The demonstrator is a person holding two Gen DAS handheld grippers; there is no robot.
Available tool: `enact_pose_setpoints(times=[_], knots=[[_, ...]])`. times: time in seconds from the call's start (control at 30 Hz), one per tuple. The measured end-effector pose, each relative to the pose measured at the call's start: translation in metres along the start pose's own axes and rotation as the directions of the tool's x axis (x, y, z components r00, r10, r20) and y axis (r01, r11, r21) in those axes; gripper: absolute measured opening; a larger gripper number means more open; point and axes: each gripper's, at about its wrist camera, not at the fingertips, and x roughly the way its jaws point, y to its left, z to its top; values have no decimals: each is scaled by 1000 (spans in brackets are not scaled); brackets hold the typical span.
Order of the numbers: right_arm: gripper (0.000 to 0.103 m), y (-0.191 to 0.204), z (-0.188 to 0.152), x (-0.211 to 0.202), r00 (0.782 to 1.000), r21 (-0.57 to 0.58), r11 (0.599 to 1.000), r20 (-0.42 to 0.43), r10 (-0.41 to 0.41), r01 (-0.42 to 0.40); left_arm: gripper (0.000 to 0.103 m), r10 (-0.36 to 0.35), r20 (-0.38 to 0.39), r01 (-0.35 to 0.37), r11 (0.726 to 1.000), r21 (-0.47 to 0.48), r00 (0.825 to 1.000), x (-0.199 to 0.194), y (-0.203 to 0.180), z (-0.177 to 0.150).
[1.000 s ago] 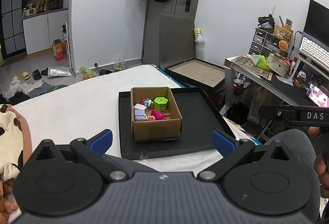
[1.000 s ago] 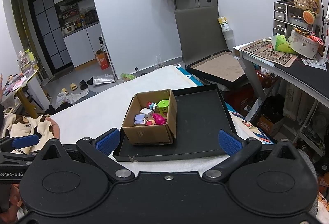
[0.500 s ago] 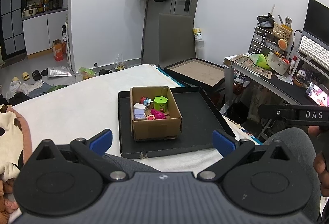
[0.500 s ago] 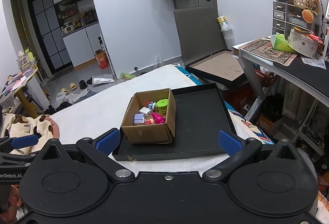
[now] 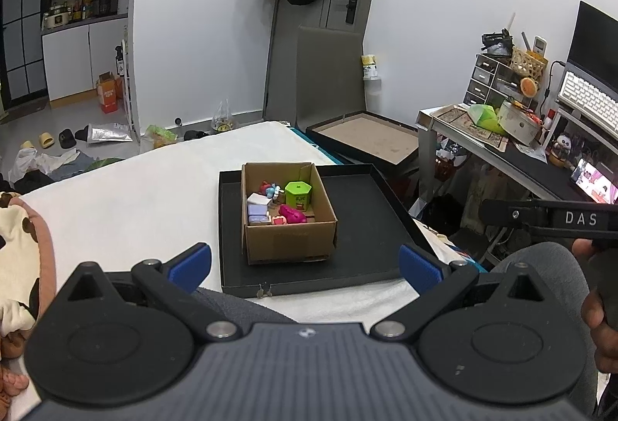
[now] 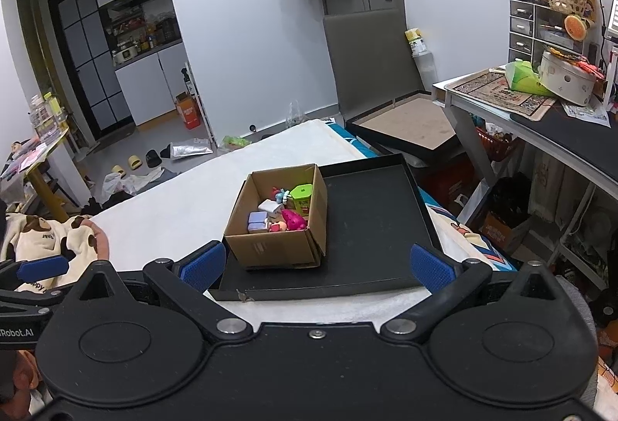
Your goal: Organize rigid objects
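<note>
A brown cardboard box [image 5: 289, 239] stands on the left half of a black tray [image 5: 367, 228] on a white-covered surface. It holds several small toys: a green hexagonal container [image 5: 298, 194], a pink figure [image 5: 292, 214], a lilac block [image 5: 258, 214] and a small red and blue figure [image 5: 270, 190]. The box [image 6: 276, 247], tray [image 6: 370, 228] and green container [image 6: 301, 196] also show in the right wrist view. My left gripper [image 5: 305, 262] is open and empty, held back from the tray's near edge. My right gripper [image 6: 316, 262] is open and empty, likewise short of the tray.
A second tray with a brown base [image 5: 367, 139] leans beyond the surface at the back right. A cluttered desk [image 6: 540, 104] stands at the right. A cream and brown plush blanket [image 6: 42, 239] lies at the left. The person's grey-clad knees [image 5: 540, 266] sit below the grippers.
Almost nothing has moved. The views have drifted only slightly, and both grippers stay open and empty in front of the tray.
</note>
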Motion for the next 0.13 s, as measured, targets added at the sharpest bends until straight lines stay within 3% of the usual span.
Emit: enact_pose_setpoints(times=[0.13], knots=[[103,-1,0,0,1000,10,1000,4,-5,5,102,-6,0,6,1000,5,1000,1,1,1]])
